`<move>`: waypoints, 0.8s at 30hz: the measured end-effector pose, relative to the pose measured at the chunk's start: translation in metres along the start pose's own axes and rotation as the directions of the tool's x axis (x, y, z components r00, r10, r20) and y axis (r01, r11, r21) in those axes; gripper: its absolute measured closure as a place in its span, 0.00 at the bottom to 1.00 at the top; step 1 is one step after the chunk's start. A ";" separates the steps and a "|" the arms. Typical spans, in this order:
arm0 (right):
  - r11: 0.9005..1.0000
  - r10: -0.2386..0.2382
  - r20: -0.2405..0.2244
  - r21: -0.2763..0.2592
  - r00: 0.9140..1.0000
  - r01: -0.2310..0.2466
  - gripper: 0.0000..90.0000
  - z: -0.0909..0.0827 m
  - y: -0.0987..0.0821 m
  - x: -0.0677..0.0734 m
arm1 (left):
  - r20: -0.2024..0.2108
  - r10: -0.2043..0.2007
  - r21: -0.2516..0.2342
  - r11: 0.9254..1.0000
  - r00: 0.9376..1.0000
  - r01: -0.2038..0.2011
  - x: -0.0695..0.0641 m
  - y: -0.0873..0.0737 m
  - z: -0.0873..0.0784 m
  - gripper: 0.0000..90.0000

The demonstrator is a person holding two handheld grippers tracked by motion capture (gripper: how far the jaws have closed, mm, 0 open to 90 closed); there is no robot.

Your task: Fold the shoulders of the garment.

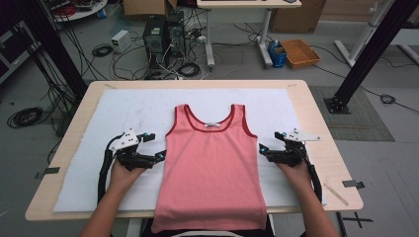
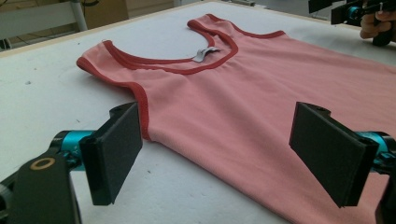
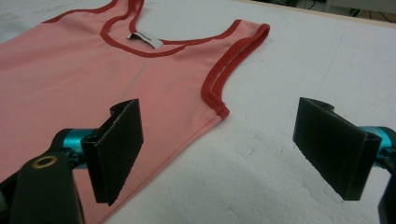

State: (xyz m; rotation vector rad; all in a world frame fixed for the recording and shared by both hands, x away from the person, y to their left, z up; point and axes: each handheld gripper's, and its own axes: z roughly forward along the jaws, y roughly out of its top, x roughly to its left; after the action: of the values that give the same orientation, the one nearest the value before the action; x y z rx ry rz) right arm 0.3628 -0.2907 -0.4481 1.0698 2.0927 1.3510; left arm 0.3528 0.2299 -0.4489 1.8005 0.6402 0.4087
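Pink tank top (image 1: 211, 163) flat on table (image 1: 316, 98)

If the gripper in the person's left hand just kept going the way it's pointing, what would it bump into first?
Most likely the pink tank top. The left gripper has open jaws framing the top's side edge just below the red-trimmed armhole. It would probably meet that edge first, though depth is hard to judge.

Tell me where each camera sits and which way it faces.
High view: above the person's side, looking forward and down on the pink sleeveless cotton top on the white padded mat; forearms, left gripper, right gripper.
Left gripper view: low at the top's left edge, facing across it; open jaws.
Right gripper view: low at its right edge; open jaws.
Shared: both gripper views show the white neck label.
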 end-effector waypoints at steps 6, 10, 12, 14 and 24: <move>1.000 0.005 -0.005 0.001 1.000 -0.005 0.18 0.000 0.000 0.000 | -0.001 -0.017 -0.009 1.000 1.000 0.017 0.001 0.000 -0.001 0.19; 1.000 -0.003 0.000 0.000 1.000 0.003 0.18 0.000 0.000 0.000 | 0.001 -0.013 -0.011 1.000 1.000 0.013 0.001 0.000 -0.001 0.19; 1.000 -0.005 0.003 0.000 1.000 0.005 0.18 0.000 0.000 0.000 | 0.003 -0.009 -0.010 1.000 1.000 0.009 0.001 0.000 -0.001 0.19; 1.000 0.000 0.001 0.005 1.000 0.000 0.18 0.000 0.000 0.001 | 0.006 -0.013 -0.012 1.000 1.000 0.013 0.002 0.000 -0.001 0.19; 1.000 -0.006 0.007 0.006 1.000 0.006 0.18 0.001 0.000 0.001 | 0.010 -0.012 -0.016 1.000 1.000 0.013 0.002 -0.001 -0.002 0.19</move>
State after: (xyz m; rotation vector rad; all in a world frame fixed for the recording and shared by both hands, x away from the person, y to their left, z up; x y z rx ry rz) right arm 0.3626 -0.2894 -0.4481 1.0682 2.0943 1.3368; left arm 0.3531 0.2325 -0.4490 1.7814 0.6396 0.3955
